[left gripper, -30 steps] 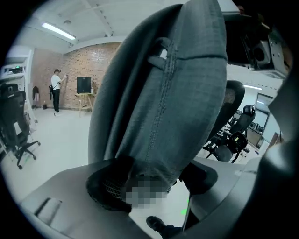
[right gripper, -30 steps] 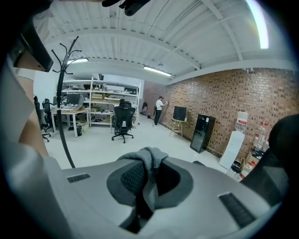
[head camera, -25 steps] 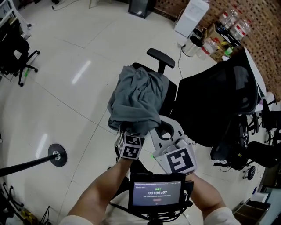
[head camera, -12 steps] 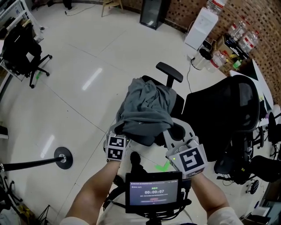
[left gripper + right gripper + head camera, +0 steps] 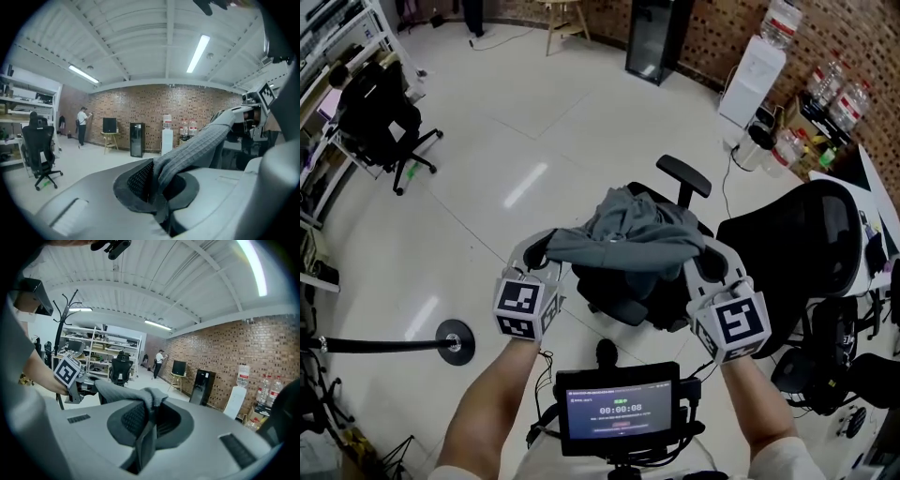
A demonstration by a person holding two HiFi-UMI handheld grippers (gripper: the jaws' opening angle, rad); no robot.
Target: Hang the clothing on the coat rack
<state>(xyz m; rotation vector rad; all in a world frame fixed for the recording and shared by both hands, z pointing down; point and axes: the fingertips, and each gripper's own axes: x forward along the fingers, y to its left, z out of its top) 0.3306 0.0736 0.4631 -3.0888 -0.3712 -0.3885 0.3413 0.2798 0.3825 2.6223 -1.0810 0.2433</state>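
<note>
In the head view, the left gripper (image 5: 546, 249) and the right gripper (image 5: 709, 259) each pinch one end of a grey waffle-knit garment (image 5: 639, 232). It hangs stretched between them, just above a black office chair (image 5: 617, 298), with its middle sagging towards the seat. A black pole on a round base (image 5: 455, 341) stands on the floor to the person's left and is probably the foot of the rack.

In the left gripper view, the jaws are closed on a fold of the grey fabric, which runs up and to the right towards the other gripper.

In the right gripper view, the jaws are likewise clamped on a bunched edge of the garment. Beyond it, a tall black coat rack with curved hooks (image 5: 60, 333) stands well apart from the garment, at the left of that view.

The step in hand looks like the lift off the chair. The next move calls for turning left, carrying the garment to the rack and raising a gathered part high enough to drop over a hook. Both grips should hold until the fabric has caught.
</note>
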